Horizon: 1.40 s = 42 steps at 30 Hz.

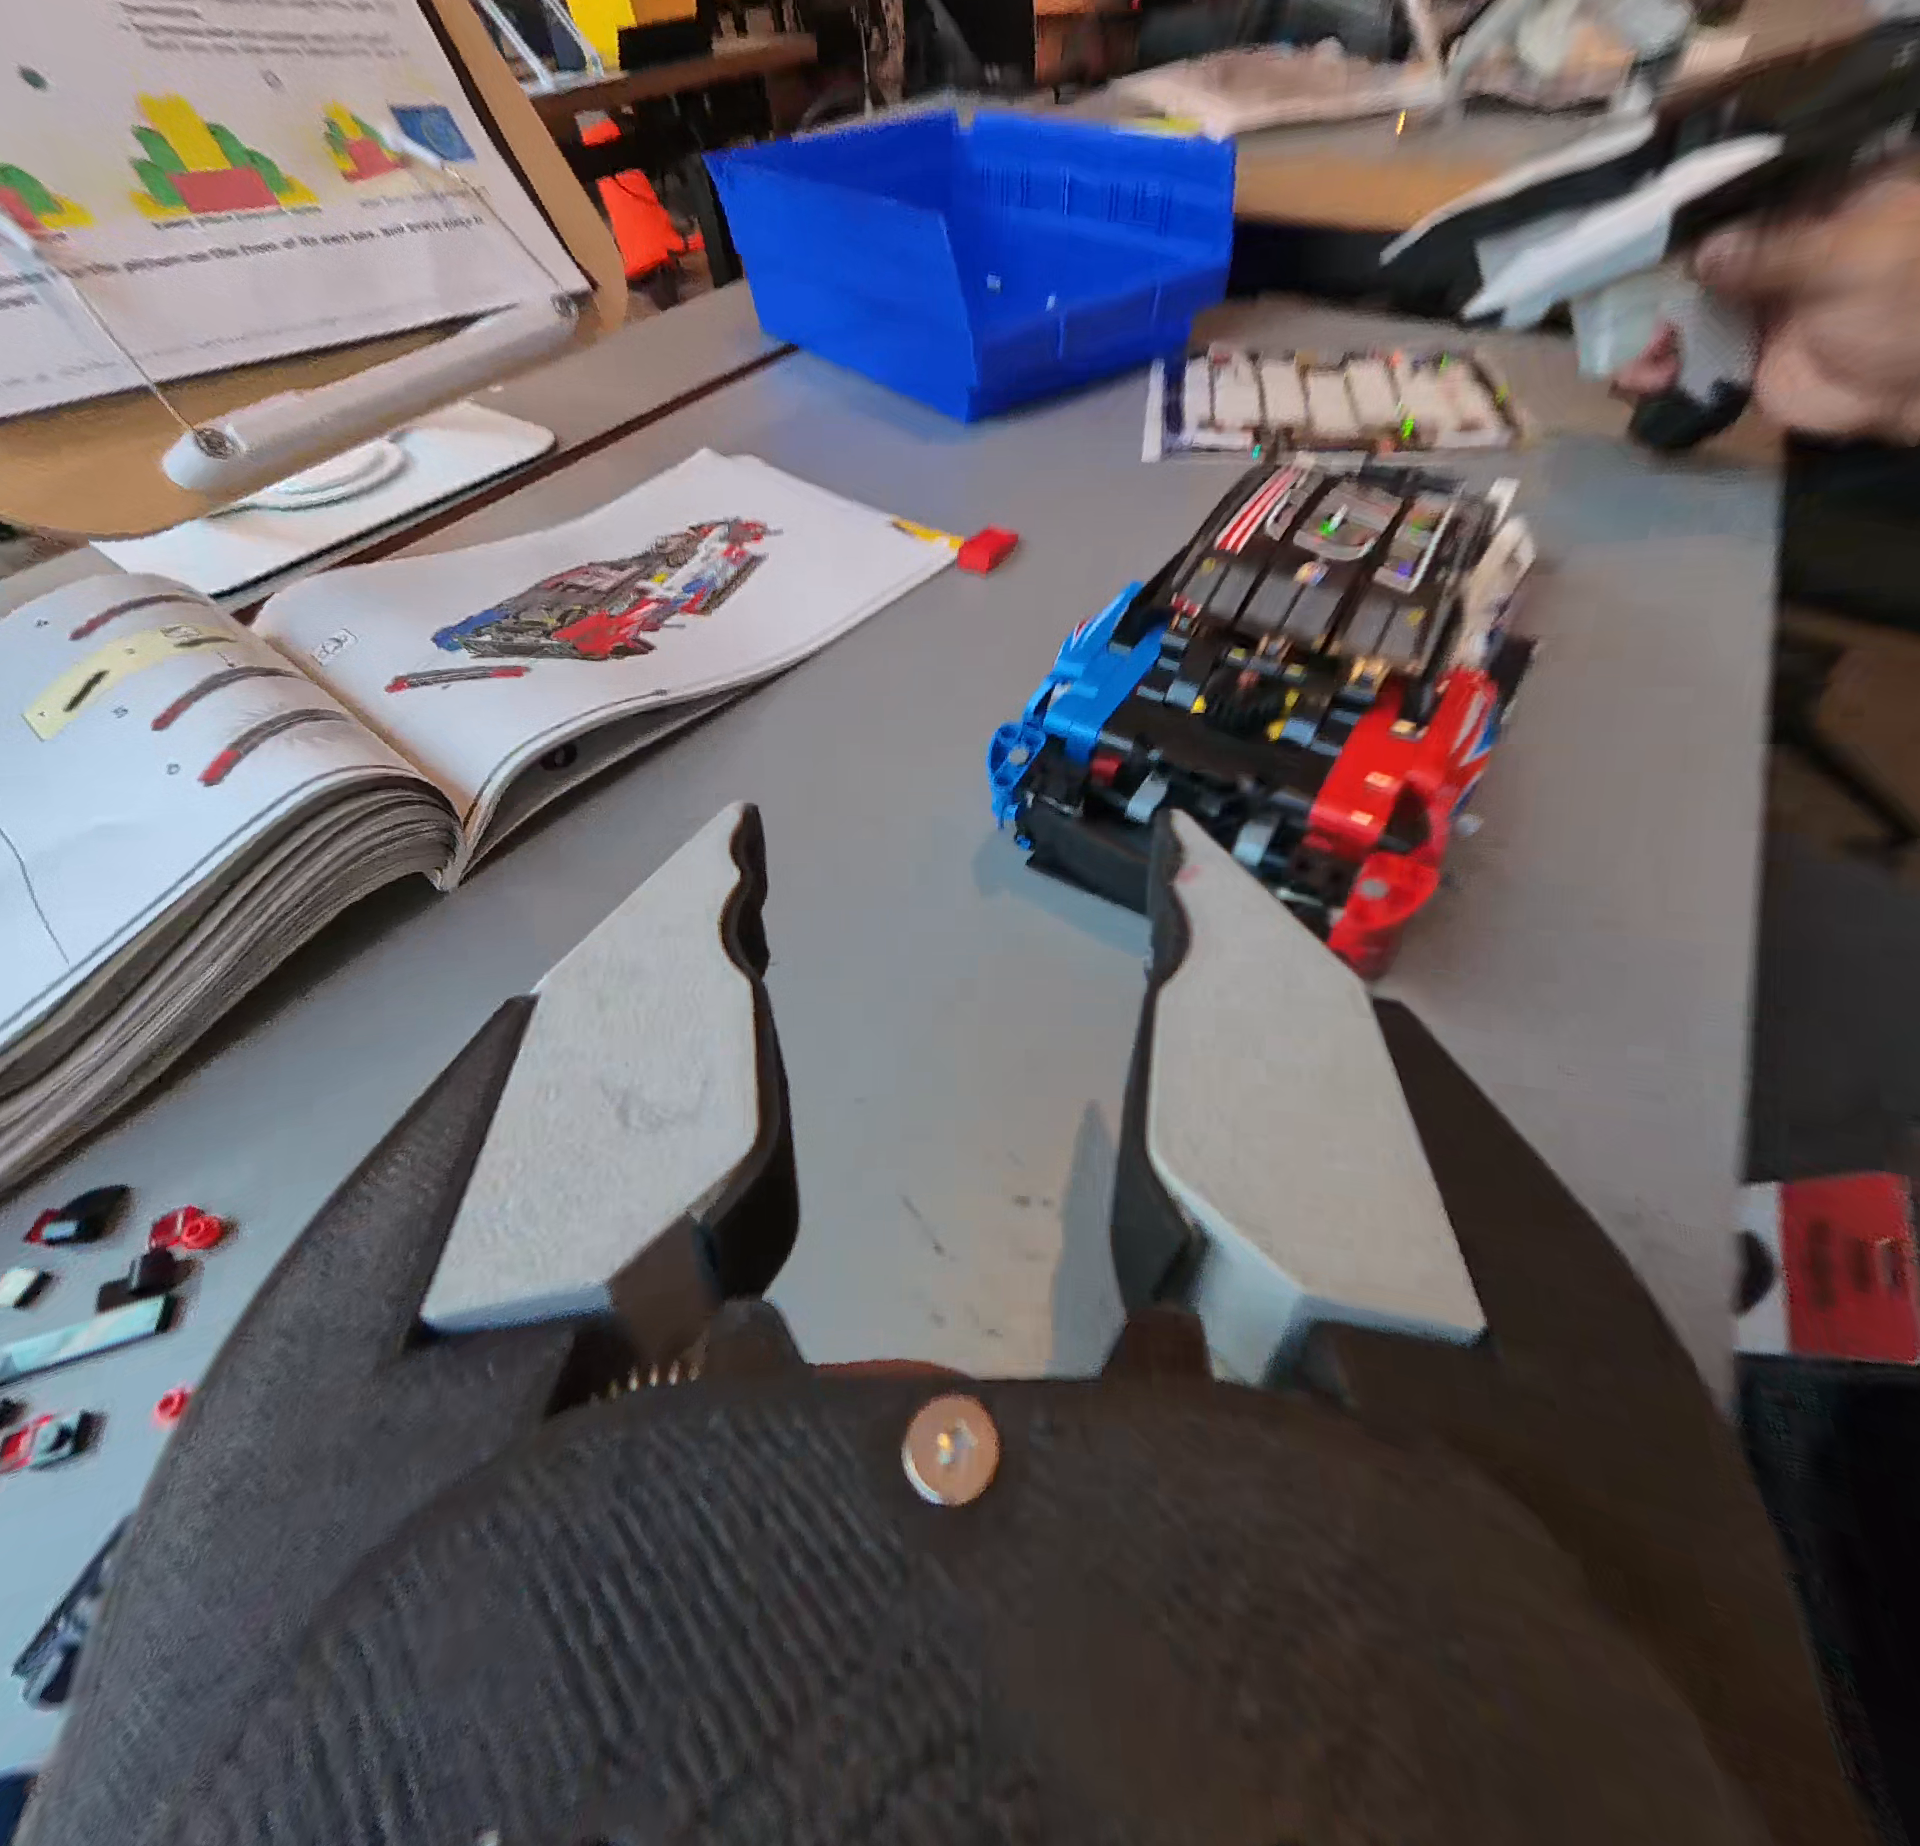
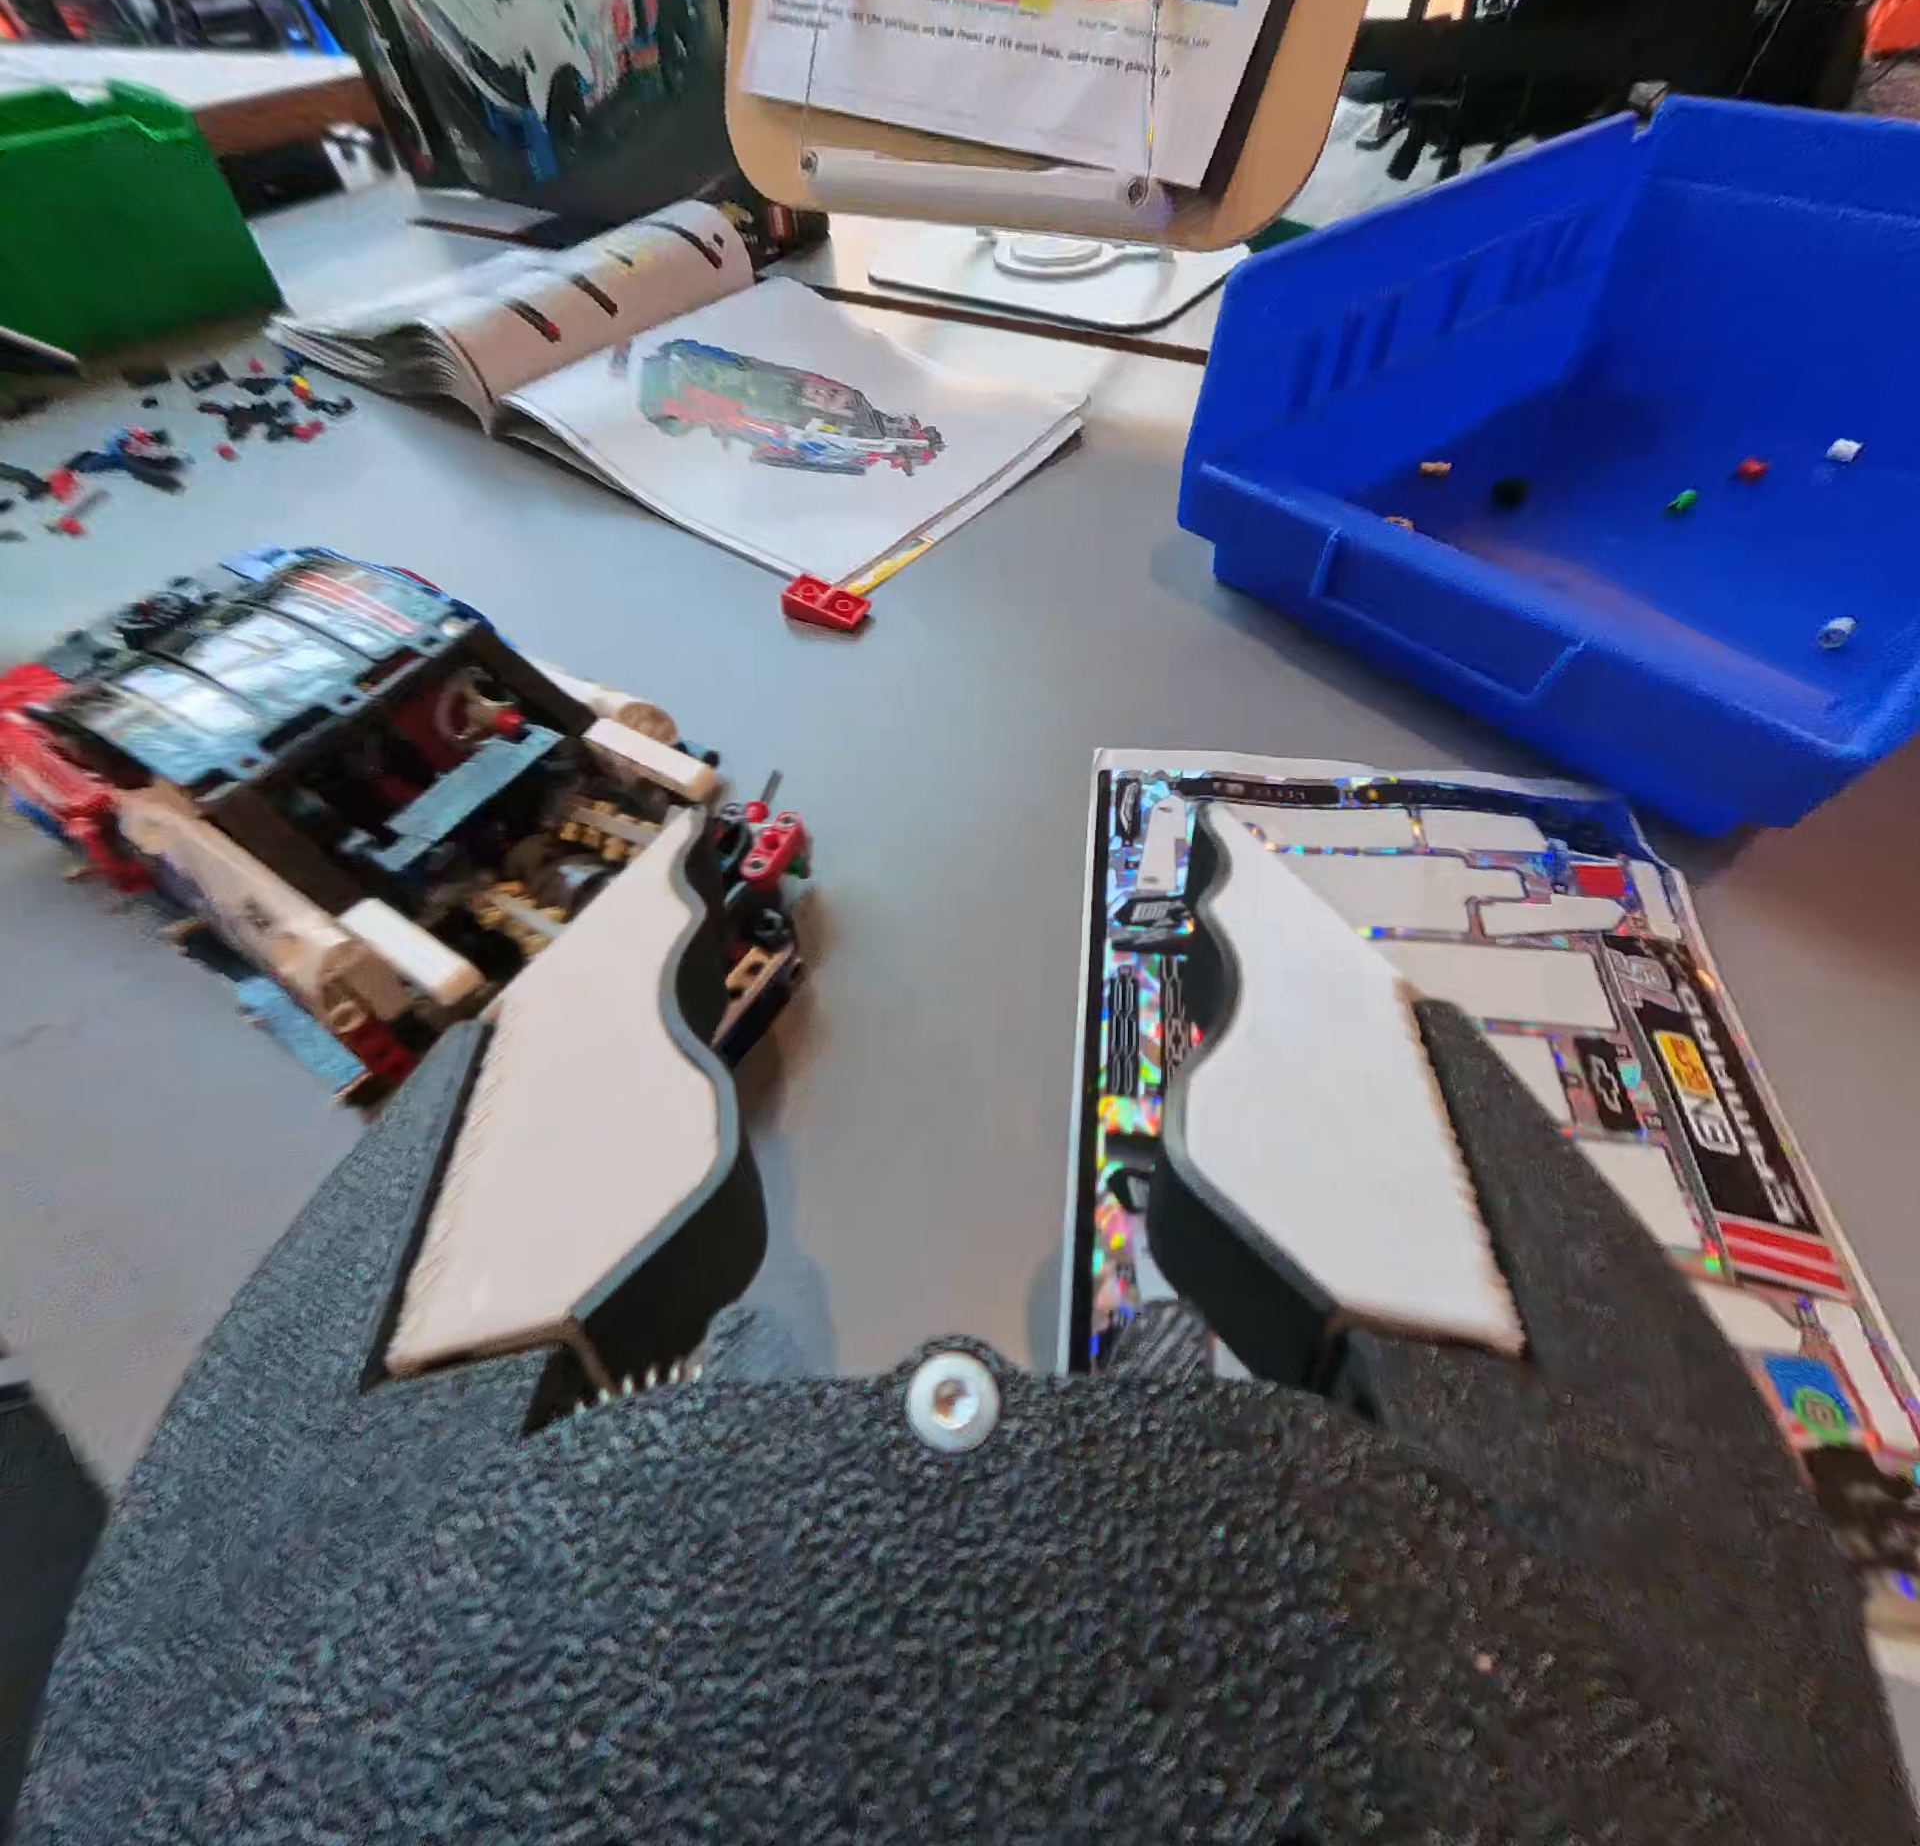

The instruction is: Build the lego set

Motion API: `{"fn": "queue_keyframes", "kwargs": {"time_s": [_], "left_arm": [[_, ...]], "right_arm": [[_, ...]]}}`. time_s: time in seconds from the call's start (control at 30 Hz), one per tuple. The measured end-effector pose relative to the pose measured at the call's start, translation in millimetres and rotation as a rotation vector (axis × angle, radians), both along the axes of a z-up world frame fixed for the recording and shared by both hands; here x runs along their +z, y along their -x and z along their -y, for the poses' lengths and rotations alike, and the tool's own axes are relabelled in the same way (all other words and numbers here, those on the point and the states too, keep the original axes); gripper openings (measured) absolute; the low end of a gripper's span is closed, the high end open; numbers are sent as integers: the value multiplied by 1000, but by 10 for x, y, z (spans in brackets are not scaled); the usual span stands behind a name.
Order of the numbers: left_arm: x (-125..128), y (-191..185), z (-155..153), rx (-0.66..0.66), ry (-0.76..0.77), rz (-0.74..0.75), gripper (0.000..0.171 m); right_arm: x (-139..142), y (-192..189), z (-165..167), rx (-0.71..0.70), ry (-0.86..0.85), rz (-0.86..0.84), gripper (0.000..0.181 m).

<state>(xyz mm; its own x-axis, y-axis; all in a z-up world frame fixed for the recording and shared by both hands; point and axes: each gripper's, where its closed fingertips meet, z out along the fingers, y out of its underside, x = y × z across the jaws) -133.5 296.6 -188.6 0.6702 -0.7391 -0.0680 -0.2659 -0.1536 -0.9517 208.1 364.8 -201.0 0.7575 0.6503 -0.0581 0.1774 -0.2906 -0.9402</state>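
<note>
A part-built lego car (image 1: 1278,695), black with blue and red sides, lies on the grey table (image 1: 914,965). It also shows in the right wrist view (image 2: 343,799), at the left. My left gripper (image 1: 961,840) is open and empty, just short of the car's near end. My right gripper (image 2: 951,830) is open and empty, between the car and a shiny sticker sheet (image 2: 1455,965). The right gripper and the hand that holds it show blurred at the top right of the left wrist view (image 1: 1662,238). The instruction booklet (image 1: 416,674) lies open. A small red brick (image 2: 826,601) lies by its corner.
A blue bin (image 2: 1558,570) with a few small pieces stands at the back right. Loose lego pieces (image 1: 94,1308) lie at the left, also seen in the right wrist view (image 2: 156,446). A stand with a printed sheet (image 2: 1018,82) and a green bin (image 2: 114,217) stand behind. To the small red brick (image 2: 826,601): right tips about 20 centimeters, left tips about 25 centimeters.
</note>
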Motion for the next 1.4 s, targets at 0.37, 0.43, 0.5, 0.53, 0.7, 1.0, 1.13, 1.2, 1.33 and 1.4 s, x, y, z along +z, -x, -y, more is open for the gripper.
{"fn": "queue_keyframes", "kwargs": {"time_s": [0.37, 0.43, 0.5, 0.53, 0.7, 1.0, 1.13, 1.2, 1.33, 1.4], "left_arm": [[-229, -233, -179, -106, -48, -104, 32], [-185, -224, -184, -98, -86, -94, 24], [-194, -226, -187, -90, -99, -112, 24], [-206, -231, -187, -89, -103, -124, 24], [-214, -223, -207, -76, -104, -132, 24], [-164, -182, -237, -64, -92, -80, 24], [-157, -175, -242, -58, -95, -75, 24], [-153, -170, -248, -53, -94, -72, 24], [-156, -169, -250, -49, -97, -77, 24], [-159, -170, -251, -47, -101, -82, 24]], "right_arm": [[-105, 441, -337, 80, -246, 250, 60], [-70, 418, -344, 61, -274, 247, 56], [-30, 379, -360, 41, -279, 220, 56], [-6, 357, -367, 32, -279, 200, 57], [99, 262, -387, -7, -292, 122, 56], [55, 326, -364, 21, -294, 162, 52], [97, 325, -345, 19, -314, 148, 51], [123, 317, -338, 16, -322, 133, 50], [143, 315, -323, 19, -318, 111, 46], [141, 309, -327, 15, -315, 110, 46]]}}
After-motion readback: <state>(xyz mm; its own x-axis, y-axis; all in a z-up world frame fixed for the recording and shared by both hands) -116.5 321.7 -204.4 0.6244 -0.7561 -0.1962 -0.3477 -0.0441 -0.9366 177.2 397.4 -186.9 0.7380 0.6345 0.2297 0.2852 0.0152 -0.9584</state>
